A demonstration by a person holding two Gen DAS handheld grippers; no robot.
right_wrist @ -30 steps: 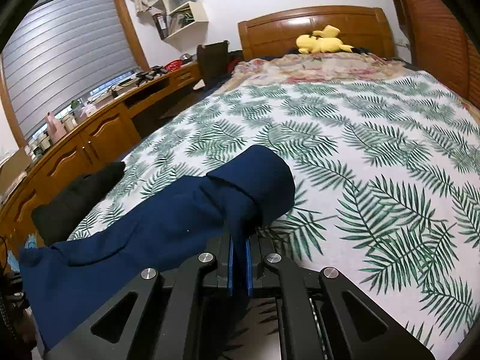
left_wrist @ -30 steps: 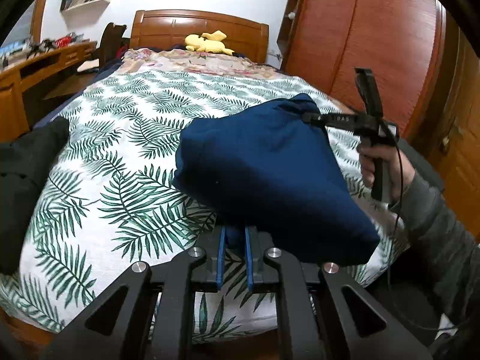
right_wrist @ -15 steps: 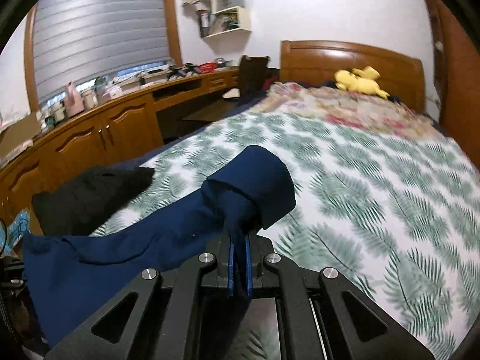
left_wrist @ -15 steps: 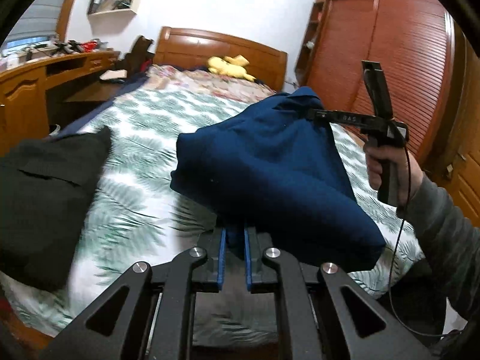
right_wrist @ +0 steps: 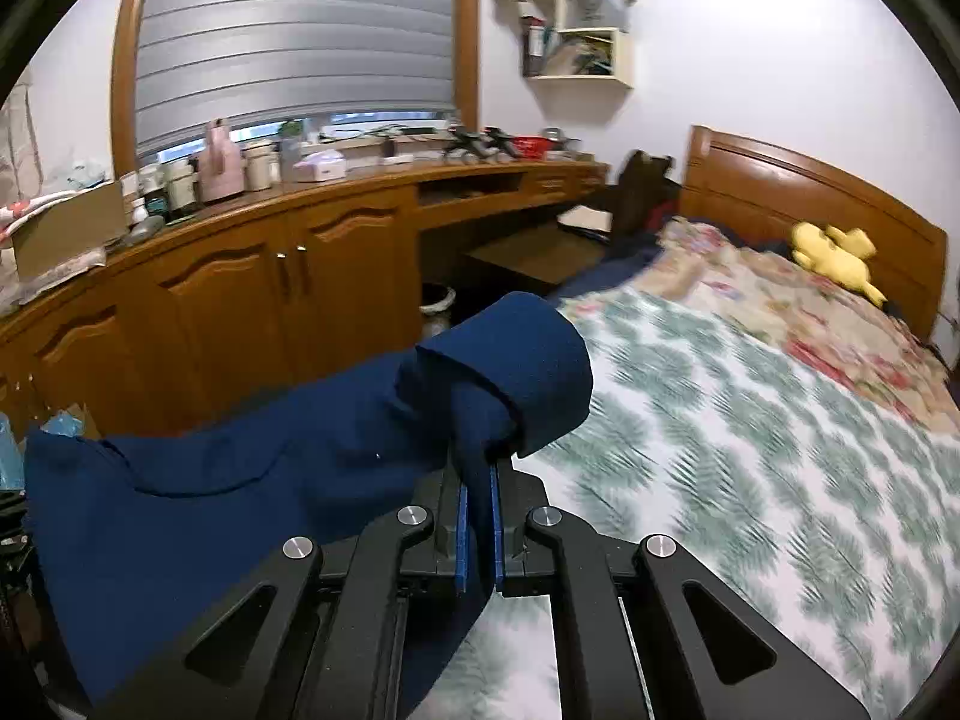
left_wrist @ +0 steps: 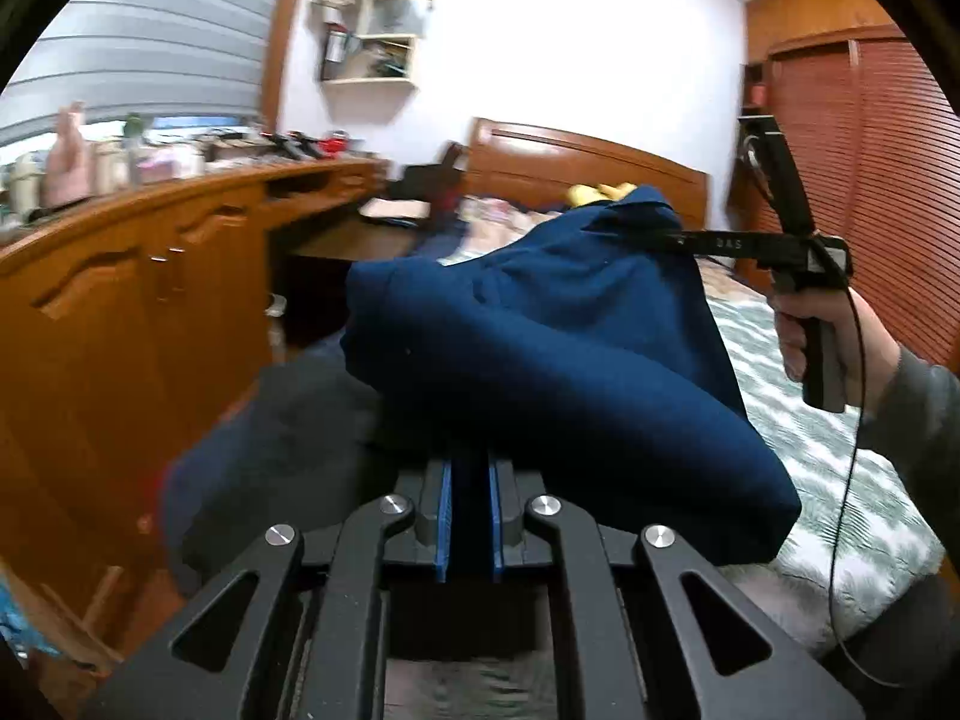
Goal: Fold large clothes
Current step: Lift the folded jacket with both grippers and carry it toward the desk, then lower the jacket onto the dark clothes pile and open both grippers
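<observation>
You have the navy garment [left_wrist: 558, 360] off the bed [right_wrist: 750, 480] and carried in the air between your two tools, already doubled over into a thick bundle, so the folding itself looks largely done; what seems left, by my reading, is to set the bundle down somewhere and smooth it, perhaps with the dark pile [left_wrist: 288, 420] at the lower left of the left wrist view. Your left tool [left_wrist: 468, 516] at the bottom centre of its frame is clamped on the near edge of the cloth, its blue pads nearly together with fabric between them. Your right tool [right_wrist: 477, 534] is likewise closed on a fold of the garment, with a rolled end curling above the pads. The left wrist view shows what the right cannot: your right hand [left_wrist: 834, 336] on its handle at the right of the frame, the wardrobe doors [left_wrist: 870, 180] behind it, and the garment's whole width. The right wrist view alone shows the worktop [right_wrist: 360, 180] cluttered under the window, most of the leaf-print bed, and the yellow plush toy [right_wrist: 834, 258] by the headboard.
</observation>
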